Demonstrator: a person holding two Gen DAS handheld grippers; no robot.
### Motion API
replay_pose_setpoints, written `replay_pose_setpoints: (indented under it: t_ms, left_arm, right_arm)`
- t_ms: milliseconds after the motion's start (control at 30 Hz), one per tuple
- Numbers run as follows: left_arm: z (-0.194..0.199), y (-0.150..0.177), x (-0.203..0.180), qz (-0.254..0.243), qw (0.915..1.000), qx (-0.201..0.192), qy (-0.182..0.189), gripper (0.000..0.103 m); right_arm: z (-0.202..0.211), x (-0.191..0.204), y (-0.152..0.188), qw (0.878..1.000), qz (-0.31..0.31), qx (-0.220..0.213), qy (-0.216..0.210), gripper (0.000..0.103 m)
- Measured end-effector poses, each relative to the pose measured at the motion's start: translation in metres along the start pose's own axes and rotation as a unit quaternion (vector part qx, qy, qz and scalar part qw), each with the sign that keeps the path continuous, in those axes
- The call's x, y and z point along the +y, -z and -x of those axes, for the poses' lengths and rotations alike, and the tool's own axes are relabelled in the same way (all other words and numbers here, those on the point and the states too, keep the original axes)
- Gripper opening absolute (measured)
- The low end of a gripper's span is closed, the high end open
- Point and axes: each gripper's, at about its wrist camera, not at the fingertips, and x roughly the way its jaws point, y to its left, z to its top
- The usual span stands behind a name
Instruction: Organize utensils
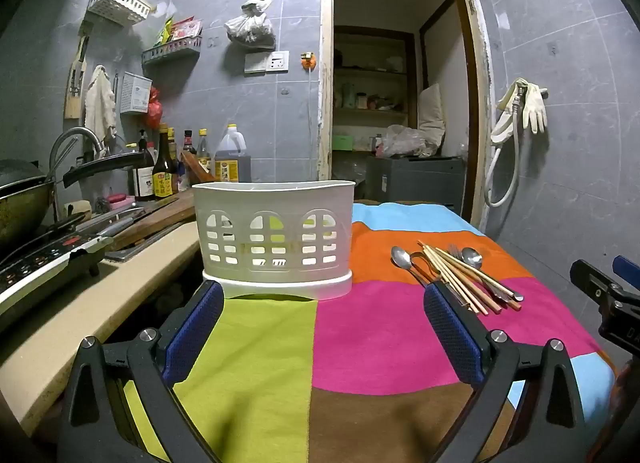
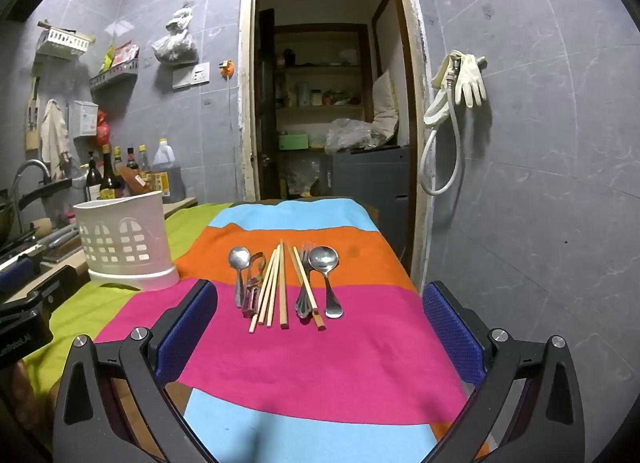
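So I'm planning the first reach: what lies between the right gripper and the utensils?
Only bare pink cloth, seen in the right wrist view: the open right gripper faces the utensils with nothing in the way.

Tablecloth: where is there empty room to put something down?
The pink stripe between the utensil pile and the right tool is bare, as is the green patch before the white utensil basket. The orange stripe is crowded with spoons and chopsticks.
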Motion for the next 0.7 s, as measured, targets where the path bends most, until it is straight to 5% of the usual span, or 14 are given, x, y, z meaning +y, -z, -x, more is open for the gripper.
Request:
replay_pose_setpoints:
  t_ms: [700]
  left_arm:
    - [0.004,-0.001,0.011,0.006,1.0000,0.001,0.001,0.098]
  right_arm:
    - [0.000,-0.001,-0.004,1.000,-0.002,-0.003,0.006,0.103]
